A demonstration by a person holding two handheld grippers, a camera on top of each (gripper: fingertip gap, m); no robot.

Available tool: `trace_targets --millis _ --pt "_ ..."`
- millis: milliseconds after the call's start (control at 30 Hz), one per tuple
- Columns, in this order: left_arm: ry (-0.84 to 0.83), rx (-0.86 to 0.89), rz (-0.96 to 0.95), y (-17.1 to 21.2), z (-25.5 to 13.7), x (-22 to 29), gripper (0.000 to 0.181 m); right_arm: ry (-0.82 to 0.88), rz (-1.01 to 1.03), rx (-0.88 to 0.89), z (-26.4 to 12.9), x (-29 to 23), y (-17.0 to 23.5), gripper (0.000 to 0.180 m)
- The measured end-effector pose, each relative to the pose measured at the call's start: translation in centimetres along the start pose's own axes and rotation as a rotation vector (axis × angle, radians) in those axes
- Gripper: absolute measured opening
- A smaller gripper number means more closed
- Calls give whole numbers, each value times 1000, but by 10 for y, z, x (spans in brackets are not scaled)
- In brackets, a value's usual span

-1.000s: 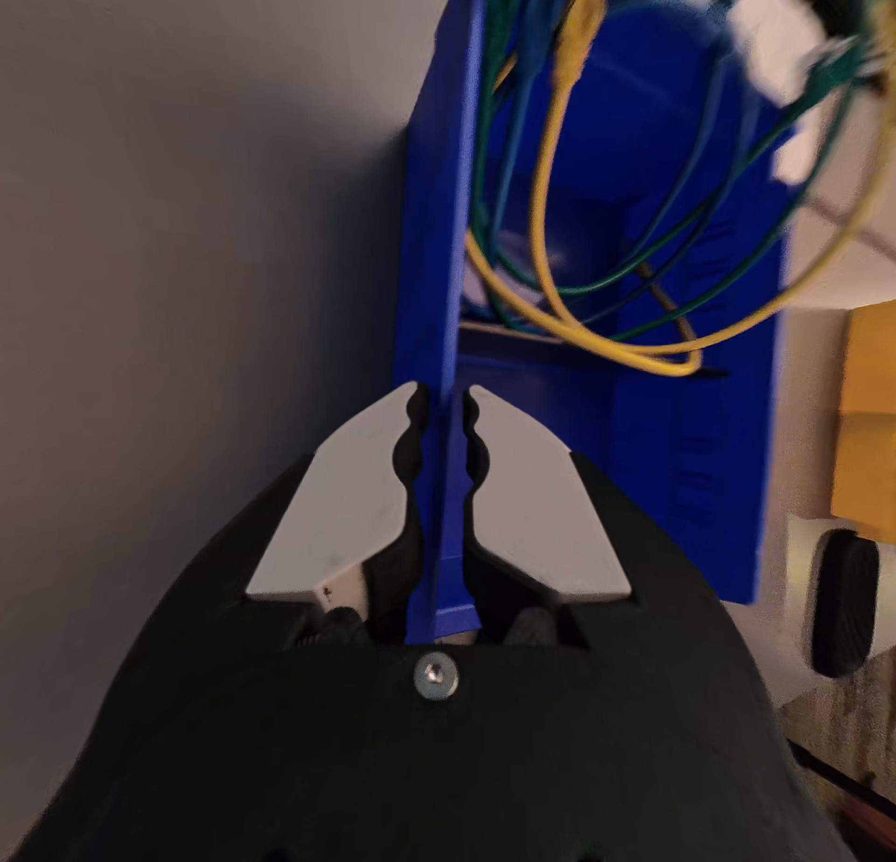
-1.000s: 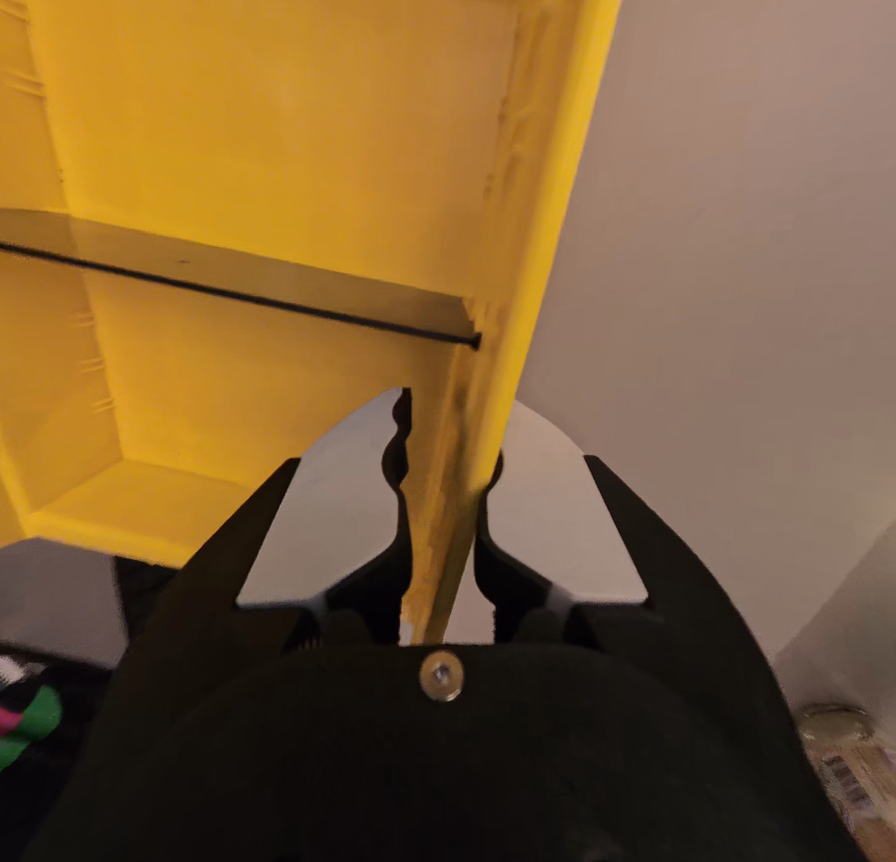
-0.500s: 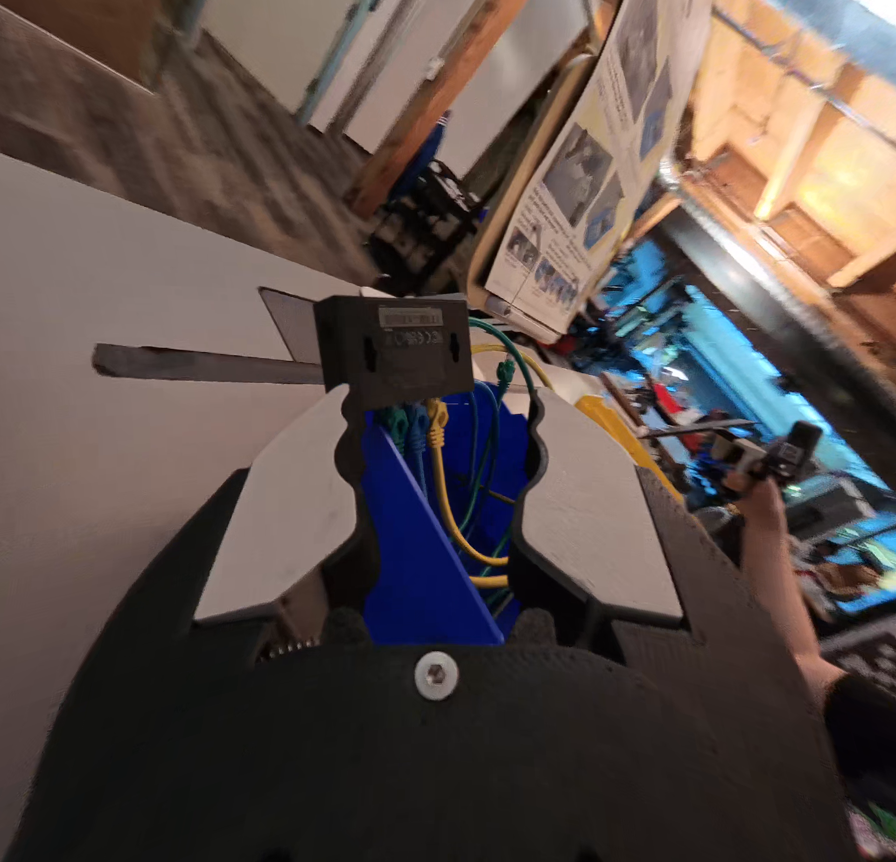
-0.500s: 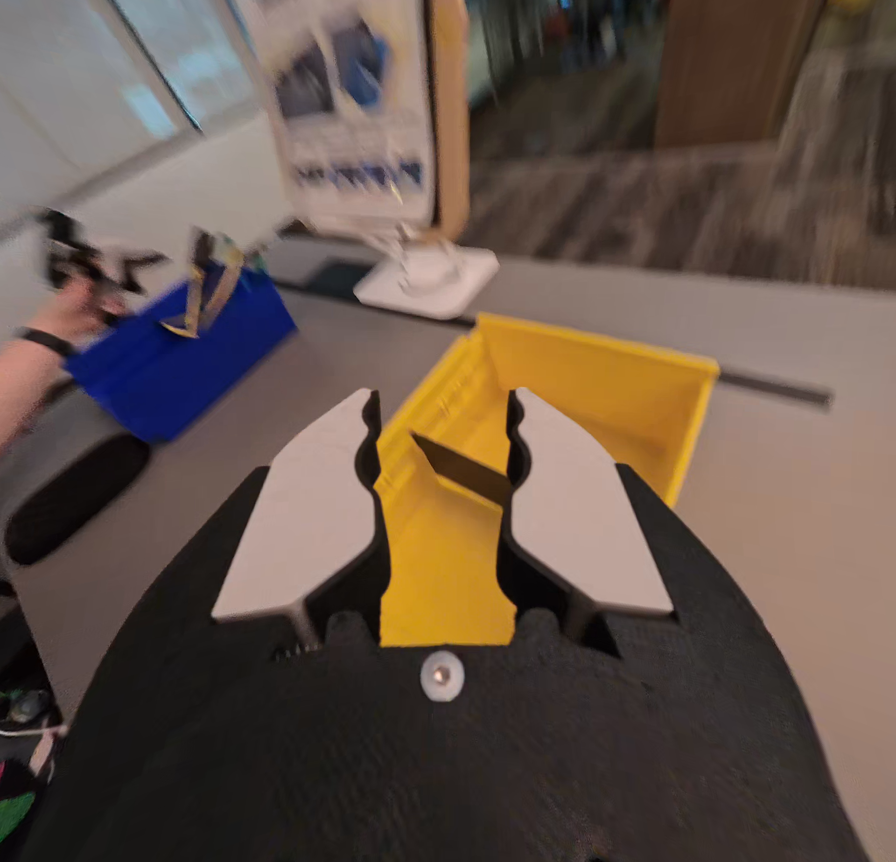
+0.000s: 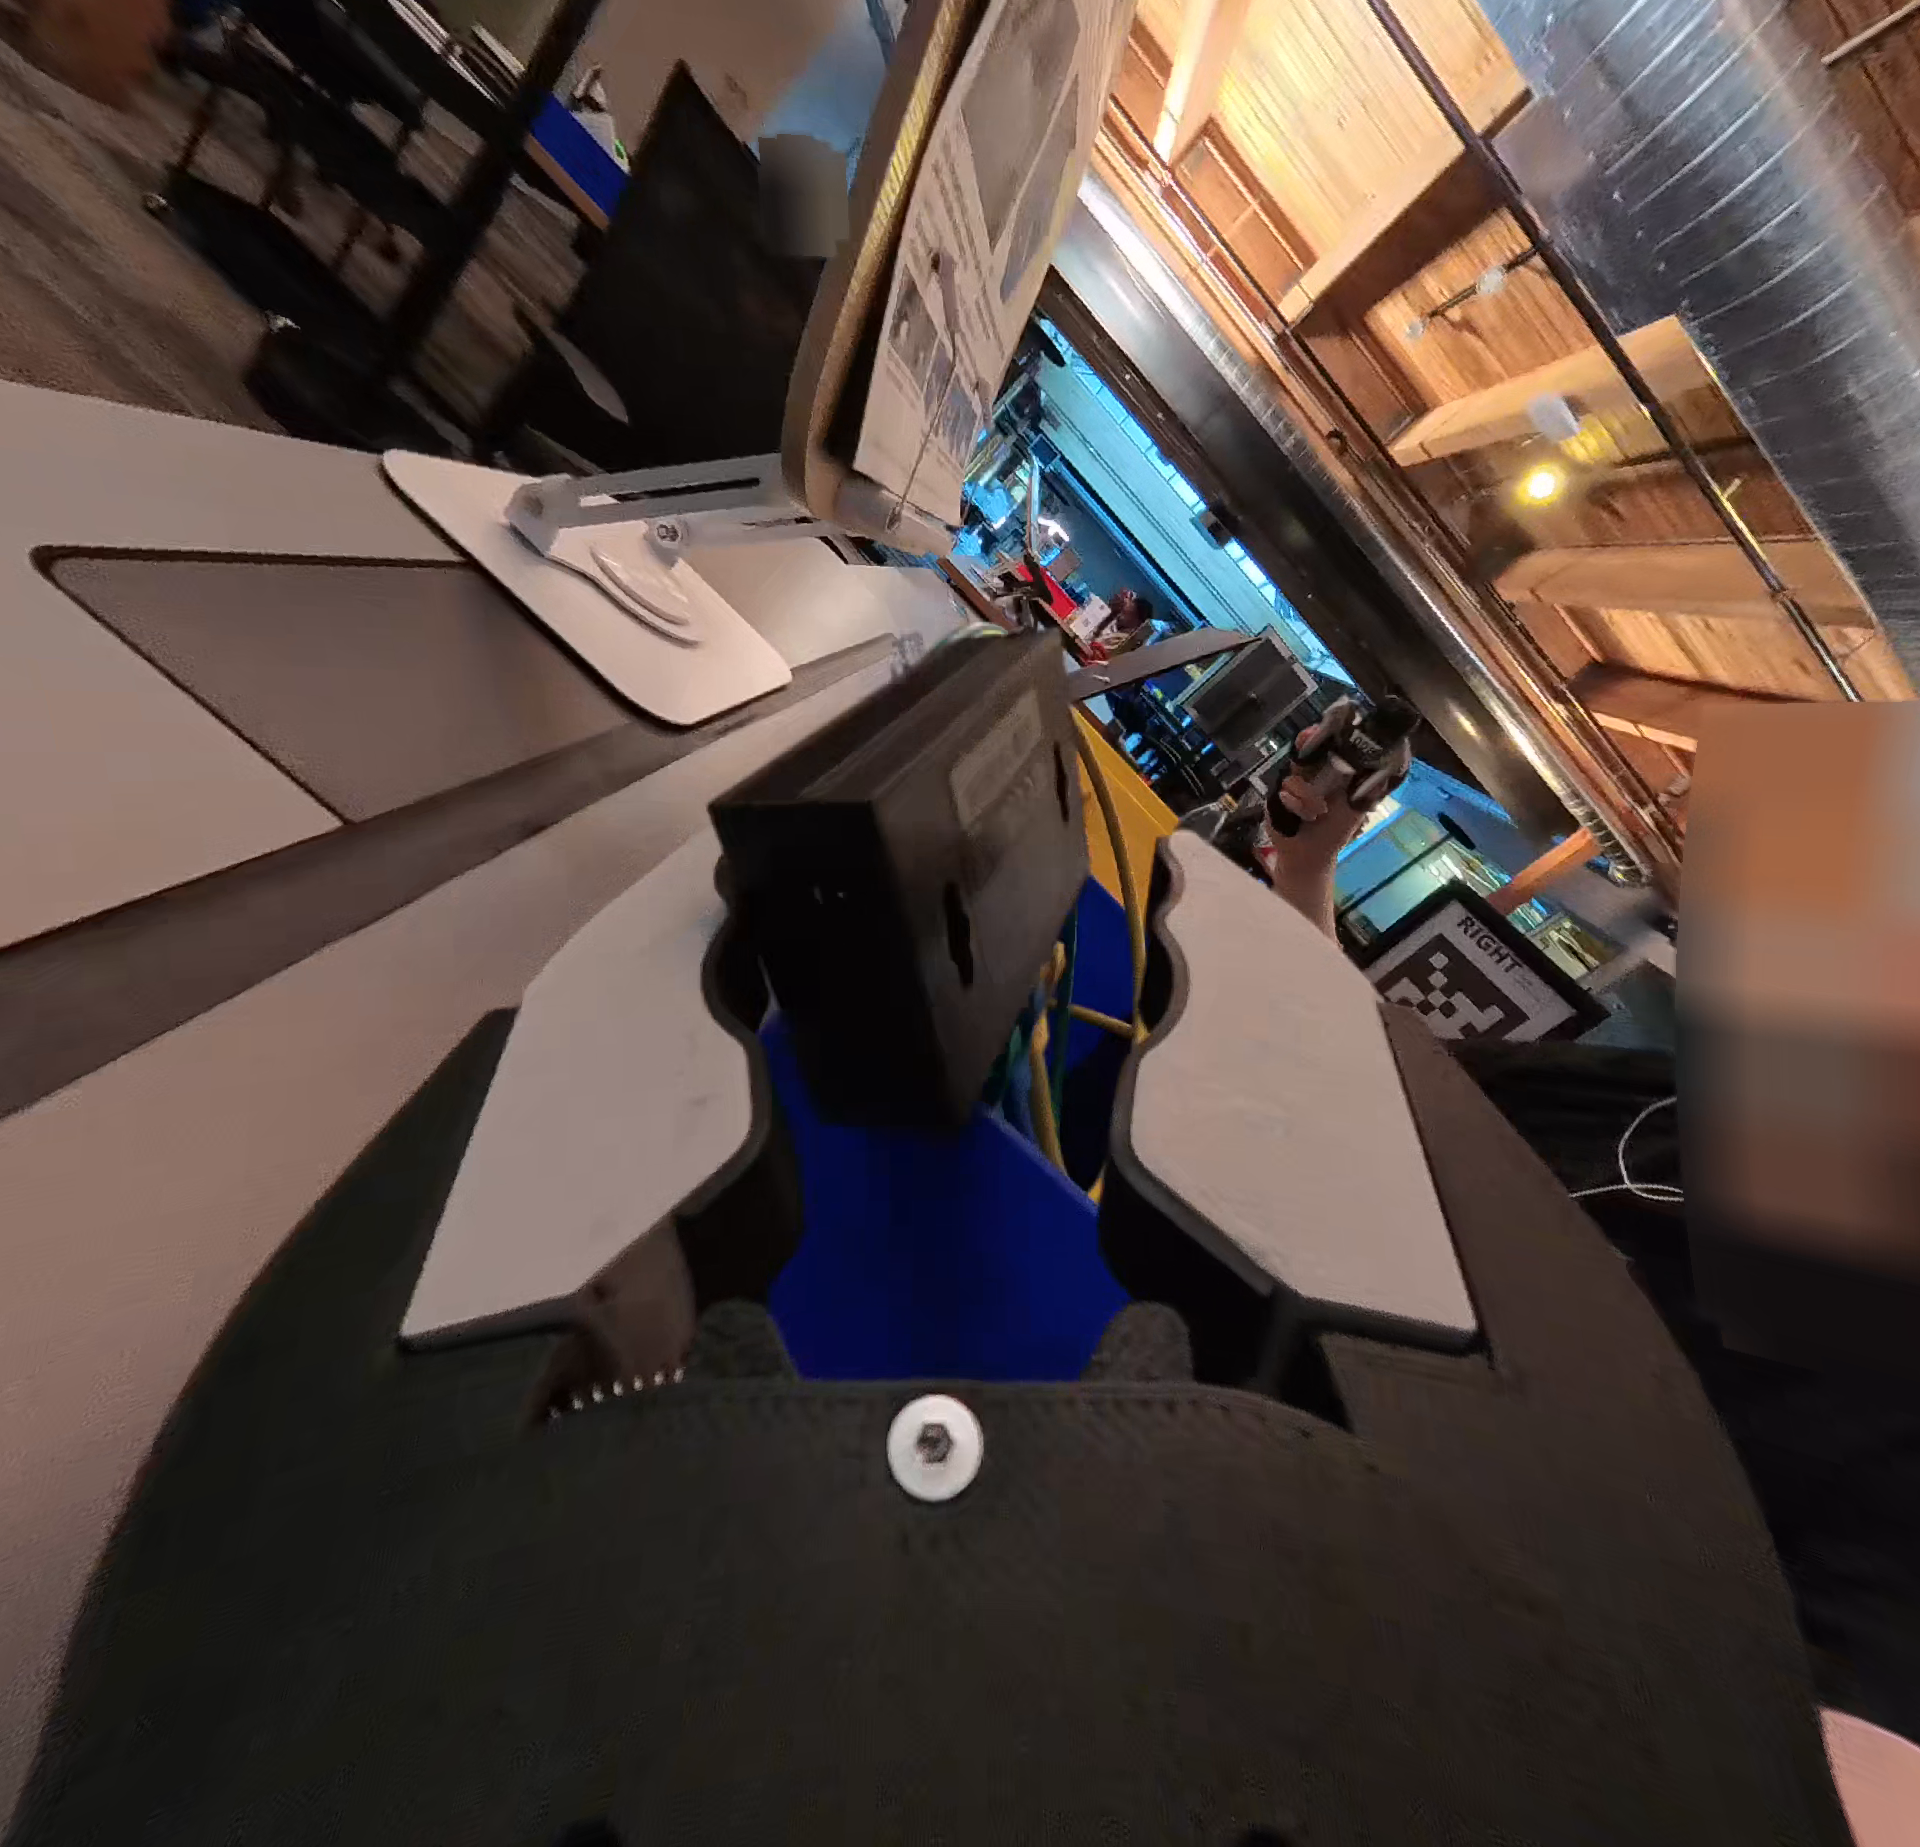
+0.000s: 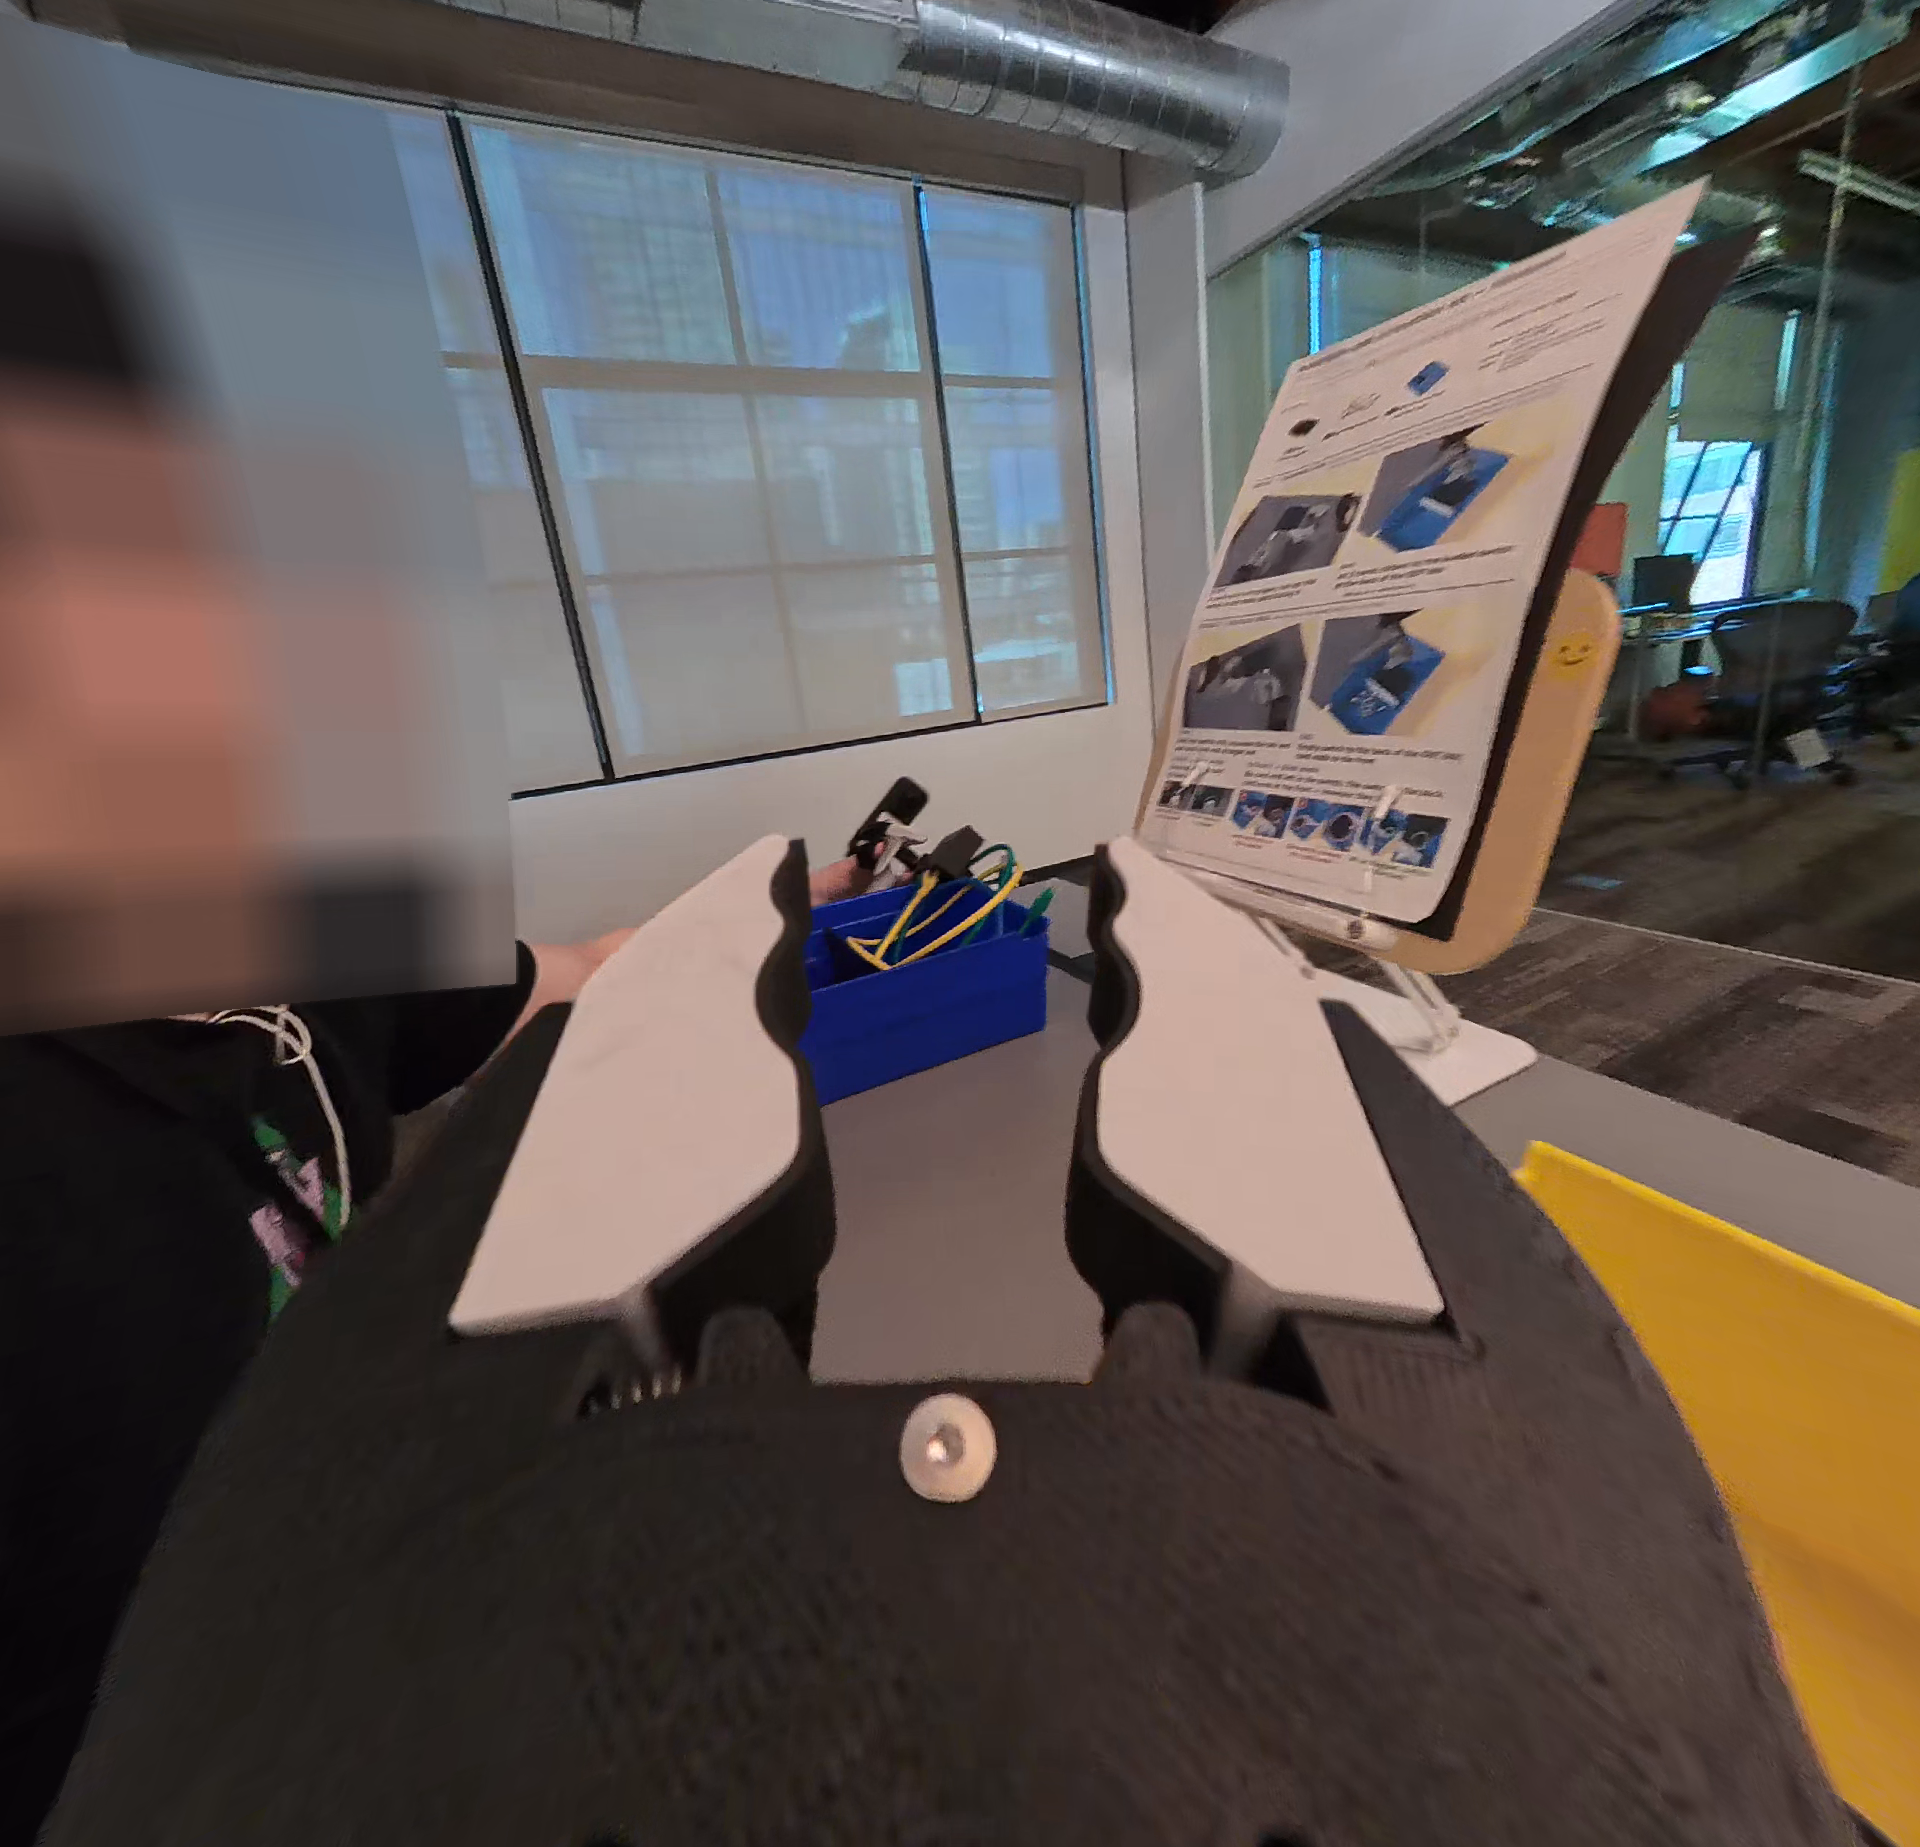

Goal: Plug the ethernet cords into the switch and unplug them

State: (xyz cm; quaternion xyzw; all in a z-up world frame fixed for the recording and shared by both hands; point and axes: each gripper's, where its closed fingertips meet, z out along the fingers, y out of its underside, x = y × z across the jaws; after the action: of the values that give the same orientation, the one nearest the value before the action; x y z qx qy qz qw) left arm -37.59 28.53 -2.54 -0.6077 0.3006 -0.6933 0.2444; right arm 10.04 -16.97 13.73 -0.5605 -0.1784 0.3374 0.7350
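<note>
Above the blue bin (image 5: 935, 1267), a boxy black switch (image 5: 914, 924) tilts.

Left gripper (image 5: 940, 924): black textured printed body, two pale grey fingers (image 5: 613, 1101) with wavy black inner edges, a silver screw (image 5: 934, 1446) at six o'clock; right gripper (image 6: 945, 893) built alike; the person wears a black sleeve (image 6: 343, 1054) with a white cord (image 6: 312, 1080) at nine o'clock.

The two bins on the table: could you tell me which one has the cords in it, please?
The blue bin, beyond the open right gripper, holds the yellow and green cords. The yellow bin at the right edge shows none.
</note>
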Motion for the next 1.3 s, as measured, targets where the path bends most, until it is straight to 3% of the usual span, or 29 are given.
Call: trace_targets --millis 133,233,467,600,700,833,1133,1300 --pt "26 -7 74 -2 6 7 39 -80 33 49 9 -7 12 51" --pt "52 -30 148 -6 1 28 29 -75 108 60 10 3 22 49" --pt "92 -275 228 17 13 98 30 -21 135 16 8 18 41 44" --pt "-48 -362 248 25 31 102 31 -37 142 -6 9 14 47 44" --pt "-260 -408 331 22 38 95 28 -30 122 -42 7 12 53 44" --pt "-369 -411 413 6 52 127 28 9 114 -62 5 19 57 42" --pt "-560 -352 556 -59 122 261 28 5 16 -92 43 5 50 40" --pt "-529 -246 599 -87 174 358 28 -86 -157 -222 84 -28 51 40"
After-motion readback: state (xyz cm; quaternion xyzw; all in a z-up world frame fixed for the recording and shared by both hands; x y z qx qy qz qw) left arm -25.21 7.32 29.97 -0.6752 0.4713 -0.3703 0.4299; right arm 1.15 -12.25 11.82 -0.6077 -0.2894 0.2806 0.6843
